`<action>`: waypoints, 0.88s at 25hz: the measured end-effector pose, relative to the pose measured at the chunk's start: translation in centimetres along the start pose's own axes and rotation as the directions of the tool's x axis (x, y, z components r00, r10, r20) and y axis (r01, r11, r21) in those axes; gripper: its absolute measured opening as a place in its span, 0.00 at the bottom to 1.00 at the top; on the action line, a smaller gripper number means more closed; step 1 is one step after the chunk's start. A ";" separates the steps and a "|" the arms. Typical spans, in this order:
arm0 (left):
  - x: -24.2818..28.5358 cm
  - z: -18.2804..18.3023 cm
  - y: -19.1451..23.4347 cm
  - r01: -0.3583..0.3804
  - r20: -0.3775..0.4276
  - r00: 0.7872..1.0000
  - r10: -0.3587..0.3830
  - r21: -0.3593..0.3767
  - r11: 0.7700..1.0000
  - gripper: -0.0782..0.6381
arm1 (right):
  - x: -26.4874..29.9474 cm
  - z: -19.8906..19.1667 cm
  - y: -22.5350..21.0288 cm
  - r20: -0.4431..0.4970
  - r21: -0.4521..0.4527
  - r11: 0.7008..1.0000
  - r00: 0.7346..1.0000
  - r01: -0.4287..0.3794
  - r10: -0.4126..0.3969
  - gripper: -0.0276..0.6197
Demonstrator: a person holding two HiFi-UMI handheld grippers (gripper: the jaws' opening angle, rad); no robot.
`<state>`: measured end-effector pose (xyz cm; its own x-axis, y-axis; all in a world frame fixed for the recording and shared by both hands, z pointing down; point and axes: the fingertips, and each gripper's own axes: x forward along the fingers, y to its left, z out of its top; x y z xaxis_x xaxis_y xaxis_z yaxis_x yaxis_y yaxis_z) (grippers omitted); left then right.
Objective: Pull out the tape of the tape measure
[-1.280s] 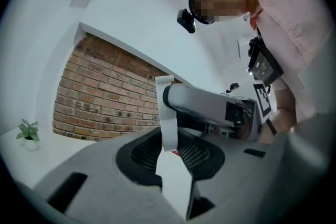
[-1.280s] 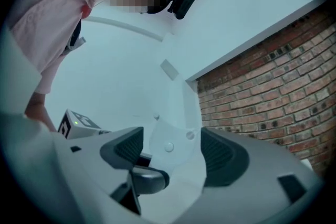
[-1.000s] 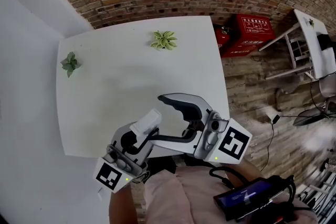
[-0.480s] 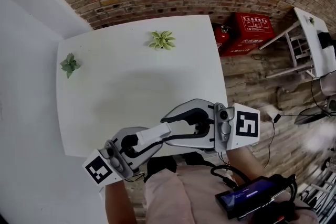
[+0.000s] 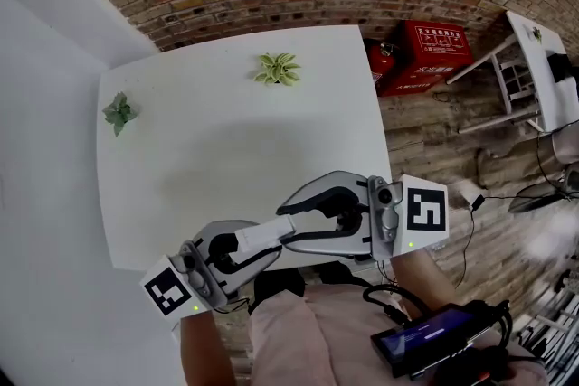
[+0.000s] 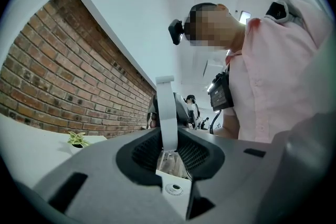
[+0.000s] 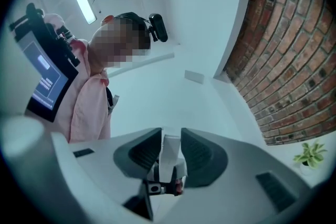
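Observation:
A white tape measure [image 5: 262,235] hangs in the air over the near table edge, just in front of the person's body. My left gripper [image 5: 251,243] is shut on its left part; in the left gripper view the white body [image 6: 168,113] stands upright between the pads of my left gripper [image 6: 169,136]. My right gripper [image 5: 288,226] reaches in from the right, and its jaws are closing round the tape measure's right end. In the right gripper view that white end [image 7: 169,152] fills the gap of the right gripper [image 7: 170,150], both pads touching it. No pulled-out tape shows.
A white table [image 5: 226,131] carries two small potted plants [image 5: 279,68] [image 5: 118,110] near its far corners. A brick wall runs behind. Red boxes [image 5: 434,54] sit on the wooden floor at right, with a white stand [image 5: 534,77] beyond. A phone [image 5: 425,339] hangs at the person's chest.
The left gripper dropped down and left, laying the tape measure more level. The right gripper's wide-open jaws came down and closed in around the tape measure's right end.

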<state>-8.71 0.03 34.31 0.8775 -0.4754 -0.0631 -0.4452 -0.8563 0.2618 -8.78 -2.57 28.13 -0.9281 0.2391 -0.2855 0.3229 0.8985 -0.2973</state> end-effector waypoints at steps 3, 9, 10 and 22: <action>0.0 0.0 -0.1 0.010 0.000 1.000 -0.010 0.001 1.000 0.24 | 0.2 -0.3 0.3 -0.010 0.011 1.000 1.000 -0.018 0.018 0.20; 0.0 1.2 0.5 -0.046 0.059 0.997 0.048 -0.019 0.999 0.25 | 0.1 0.9 0.1 0.069 0.035 0.999 0.998 -0.005 0.003 0.19; -0.1 1.4 0.6 -0.056 0.070 0.996 0.058 -0.022 0.998 0.26 | 0.1 1.1 0.1 0.077 0.031 1.000 0.997 -0.001 -0.001 0.19; -0.9 3.5 1.8 -0.125 0.218 0.966 0.137 -0.069 0.990 0.25 | -0.2 2.4 -0.7 0.181 -0.007 0.991 0.975 0.136 -0.132 0.19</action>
<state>-10.94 -1.78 31.44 0.7478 -0.6210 -0.2349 -0.5383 -0.7741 0.3332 -8.39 -4.12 26.24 -0.9136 0.0474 -0.4038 0.1923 0.9254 -0.3266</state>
